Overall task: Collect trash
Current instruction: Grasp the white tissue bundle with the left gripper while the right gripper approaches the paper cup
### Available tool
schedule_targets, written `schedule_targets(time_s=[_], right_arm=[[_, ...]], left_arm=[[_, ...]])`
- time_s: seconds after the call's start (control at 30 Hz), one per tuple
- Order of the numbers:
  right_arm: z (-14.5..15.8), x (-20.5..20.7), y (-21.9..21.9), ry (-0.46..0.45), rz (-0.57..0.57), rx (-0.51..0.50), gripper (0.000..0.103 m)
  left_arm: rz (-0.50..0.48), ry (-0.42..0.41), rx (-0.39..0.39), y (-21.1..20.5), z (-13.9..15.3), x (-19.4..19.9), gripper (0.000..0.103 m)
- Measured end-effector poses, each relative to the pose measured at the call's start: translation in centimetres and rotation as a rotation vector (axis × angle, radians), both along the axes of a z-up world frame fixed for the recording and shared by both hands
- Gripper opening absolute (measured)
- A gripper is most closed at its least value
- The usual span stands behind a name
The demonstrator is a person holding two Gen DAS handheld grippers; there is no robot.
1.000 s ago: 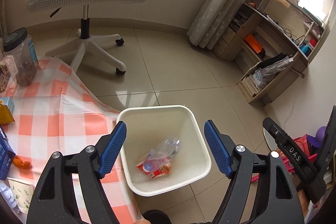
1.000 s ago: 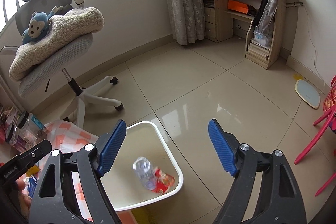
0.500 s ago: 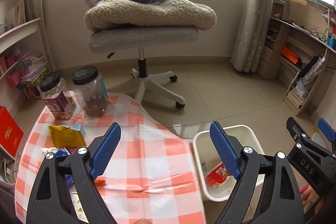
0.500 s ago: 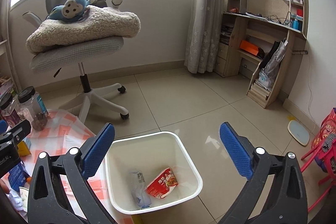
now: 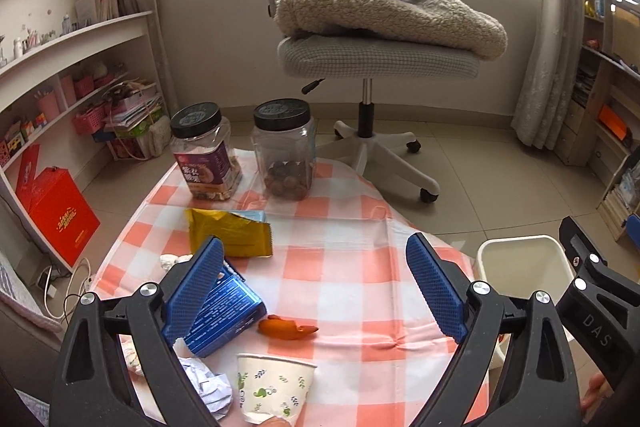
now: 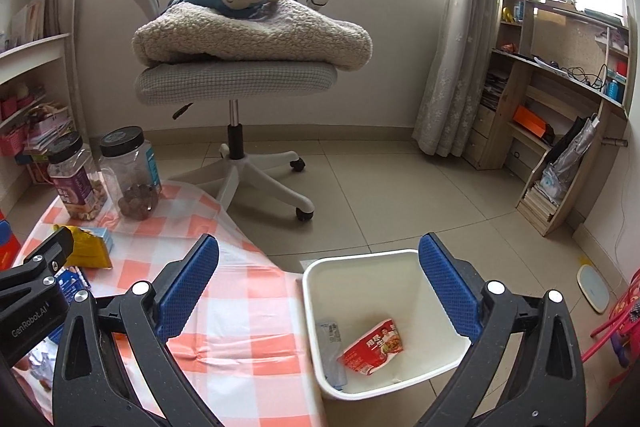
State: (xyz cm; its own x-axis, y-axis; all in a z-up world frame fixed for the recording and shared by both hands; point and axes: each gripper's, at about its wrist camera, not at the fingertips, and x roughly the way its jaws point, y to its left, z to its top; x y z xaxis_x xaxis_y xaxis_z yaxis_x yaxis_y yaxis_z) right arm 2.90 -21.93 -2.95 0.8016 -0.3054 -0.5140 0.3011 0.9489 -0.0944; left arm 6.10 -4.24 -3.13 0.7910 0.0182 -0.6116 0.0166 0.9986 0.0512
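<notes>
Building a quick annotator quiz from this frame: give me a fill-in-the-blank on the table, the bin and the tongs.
1. The white bin stands on the ____ beside the table.
2. The red packet lies inside the ____.
3. Both clear jars have ____ lids.
4. The left tongs and right tongs hold ____.

Missing words: floor; bin; black; nothing
</notes>
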Motion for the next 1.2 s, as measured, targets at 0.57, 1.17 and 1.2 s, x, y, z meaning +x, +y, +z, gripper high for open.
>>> schedule_targets(time_s=[0.57,1.17,1.2], right_arm=[[-3.2,3.9,9.5,0.168,0.171,0.096,0.096],[-10.2,6.0,14.5,0.530,0.322,0.277,0.096],[-10.7,6.0,14.5,0.555,0.327,0.304,0.096]], left_arm=[[0.195,0.176,0.035,11.0,-3.5,0.8,0.091],[0.534,0.658,-0.415,25.0,-14.9,0.6,0.083],[0.544,0.669,-0.432,25.4,-15.3,0.7,0.079]])
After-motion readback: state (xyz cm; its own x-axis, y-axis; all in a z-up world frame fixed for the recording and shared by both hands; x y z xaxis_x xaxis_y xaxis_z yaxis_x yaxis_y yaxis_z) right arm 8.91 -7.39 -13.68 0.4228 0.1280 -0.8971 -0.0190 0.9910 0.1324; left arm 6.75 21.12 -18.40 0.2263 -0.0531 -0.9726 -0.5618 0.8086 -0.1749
